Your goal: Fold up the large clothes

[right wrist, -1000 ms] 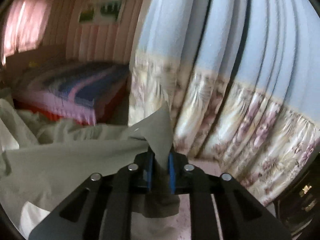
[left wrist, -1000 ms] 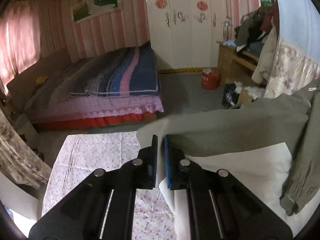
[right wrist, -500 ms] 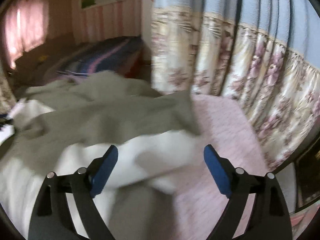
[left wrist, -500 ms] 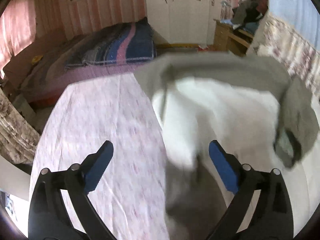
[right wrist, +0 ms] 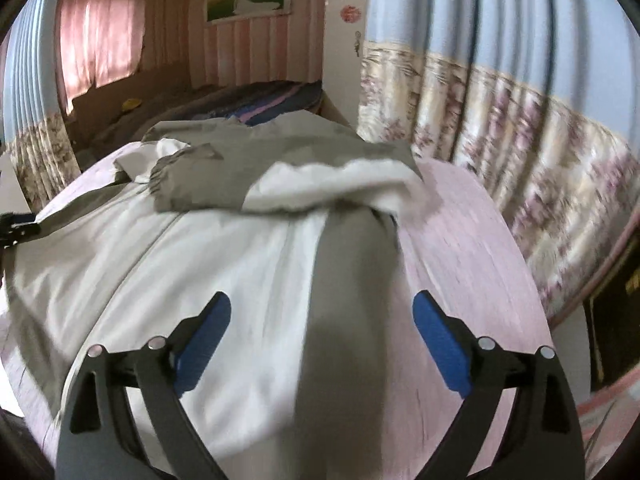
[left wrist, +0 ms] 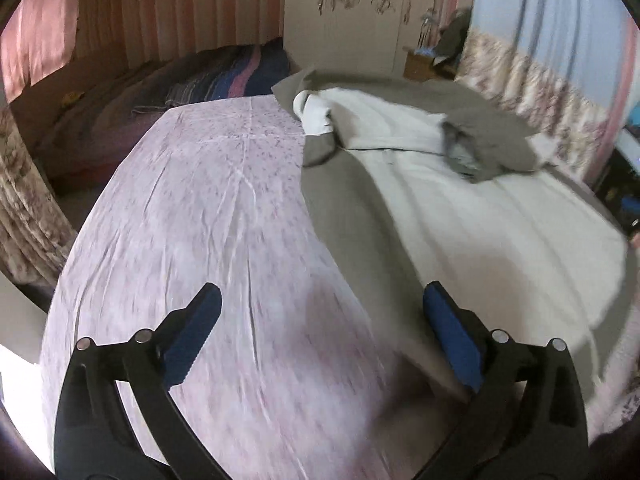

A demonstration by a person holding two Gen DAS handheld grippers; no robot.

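Note:
A large grey-green coat with a white lining lies spread inside-out over the right half of a pink flowered sheet. A sleeve cuff rests on the lining. My left gripper hovers over the coat's near left edge, its jaws opening wide and gripping nothing. In the right wrist view the coat fills the middle, with a grey front band running between the blue pads. My right gripper is above it, jaws also opening, pads clear of the cloth.
A second bed with a striped blanket stands beyond the sheet. A white wardrobe and a cluttered wooden desk are at the back. Flowered curtains hang close on the right, and a dark cabinet stands under them.
Both grippers went from shut on the lifted coat to wide open. The coat dropped flat onto the sheet, and both grippers drew back and lower over its near end.

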